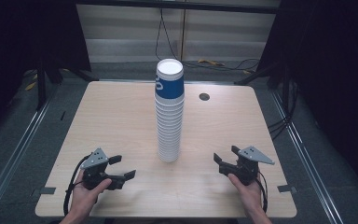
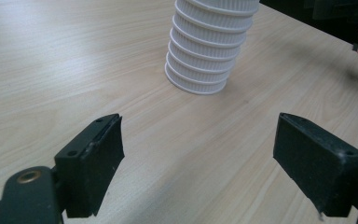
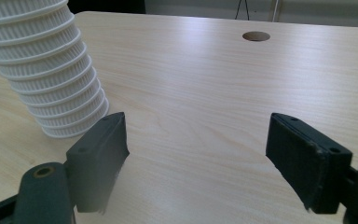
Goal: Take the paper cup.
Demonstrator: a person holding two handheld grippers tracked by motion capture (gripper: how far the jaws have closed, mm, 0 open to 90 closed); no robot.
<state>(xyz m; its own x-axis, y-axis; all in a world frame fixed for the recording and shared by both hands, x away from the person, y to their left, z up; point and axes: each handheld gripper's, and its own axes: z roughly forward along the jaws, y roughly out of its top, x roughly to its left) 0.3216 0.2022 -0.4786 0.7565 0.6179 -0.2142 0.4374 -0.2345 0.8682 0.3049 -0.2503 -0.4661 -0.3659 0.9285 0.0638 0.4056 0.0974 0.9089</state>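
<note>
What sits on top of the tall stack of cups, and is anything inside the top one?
The stack of cups stands upside down, so its top is the white base of a blue-printed cup. Nothing rests on it. The insides are covered by the cup walls and cannot be seen.

Ribbed white paper cup stack (image 1: 169, 112) on matt wood-grain table (image 1: 112, 121).

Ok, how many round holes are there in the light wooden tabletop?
1: a small dark round hole near the far edge of the table, right of the tall stack of upside-down white paper cups. The stack may hide others.
</note>
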